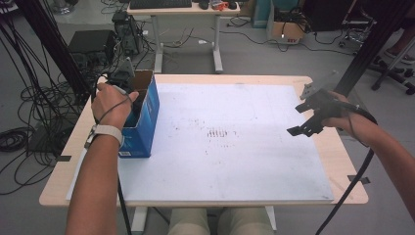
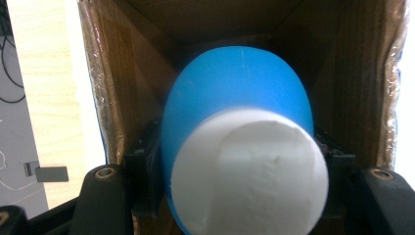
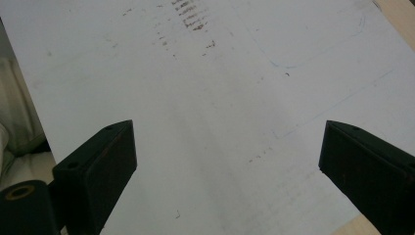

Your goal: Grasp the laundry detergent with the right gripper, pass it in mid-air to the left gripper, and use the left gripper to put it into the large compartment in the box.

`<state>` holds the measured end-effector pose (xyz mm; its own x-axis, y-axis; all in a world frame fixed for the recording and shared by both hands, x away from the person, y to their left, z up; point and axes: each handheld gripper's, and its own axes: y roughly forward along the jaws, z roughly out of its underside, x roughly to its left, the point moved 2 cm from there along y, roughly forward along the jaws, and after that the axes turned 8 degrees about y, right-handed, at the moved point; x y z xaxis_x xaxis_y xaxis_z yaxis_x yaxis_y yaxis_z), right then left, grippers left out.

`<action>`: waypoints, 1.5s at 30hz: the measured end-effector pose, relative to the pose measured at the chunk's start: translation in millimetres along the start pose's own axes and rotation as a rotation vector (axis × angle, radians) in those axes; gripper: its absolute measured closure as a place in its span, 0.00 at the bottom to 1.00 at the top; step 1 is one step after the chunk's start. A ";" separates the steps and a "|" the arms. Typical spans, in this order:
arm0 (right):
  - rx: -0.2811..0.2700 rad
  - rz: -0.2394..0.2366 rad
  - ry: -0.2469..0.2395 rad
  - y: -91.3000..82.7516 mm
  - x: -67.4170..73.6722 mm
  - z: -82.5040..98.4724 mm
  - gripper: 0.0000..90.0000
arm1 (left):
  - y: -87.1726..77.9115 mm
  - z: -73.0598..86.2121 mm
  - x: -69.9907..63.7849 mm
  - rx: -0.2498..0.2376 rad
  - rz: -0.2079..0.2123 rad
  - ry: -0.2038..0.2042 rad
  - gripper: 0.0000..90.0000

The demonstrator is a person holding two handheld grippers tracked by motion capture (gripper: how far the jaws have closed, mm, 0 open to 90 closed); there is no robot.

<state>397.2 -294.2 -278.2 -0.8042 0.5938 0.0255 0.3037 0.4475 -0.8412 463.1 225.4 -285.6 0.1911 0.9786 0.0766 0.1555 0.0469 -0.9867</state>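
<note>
- While inside the blue box (image 1: pixel 145 128), left gripper (image 2: pixel 240 171) clamps a blue-and-white object (image 2: pixel 235 107) (identity unclear) — lift straight, clear of walls.
- Right gripper (image 3: pixel 225 166) — jaws wide, empty, over white board (image 3: pixel 220 88).

A blue box (image 1: pixel 145 120) with brown inside, a blue-and-white object (image 2: pixel 240 147), a white board (image 1: pixel 230 142) speckled brown.

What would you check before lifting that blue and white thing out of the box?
1. Left gripper shut on the blue and white object: ok, jaws press both sides.
2. Object inside the cardboard box: ok.
3. Way upward free of the box walls: cannot tell.
4. Right gripper open and holding nothing: ok.
5. White board free as a place to set it: ok.
</note>
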 end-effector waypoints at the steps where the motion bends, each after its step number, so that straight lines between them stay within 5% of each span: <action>1: 0.000 0.000 0.000 0.1 0.0 0.0 0.08 | 0.0 0.0 0.3 0.000 -0.001 0.003 0.41; 45: 0.032 -0.010 -0.017 4.7 1.2 0.7 0.08 | 0.0 1.7 1.4 -0.008 0.001 0.000 0.41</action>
<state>397.3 -291.9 -282.5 -0.8158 0.5778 0.0250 0.2794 0.4316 -0.8577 461.8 227.2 -285.7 0.1913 0.9786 0.0754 0.1630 0.0441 -0.9856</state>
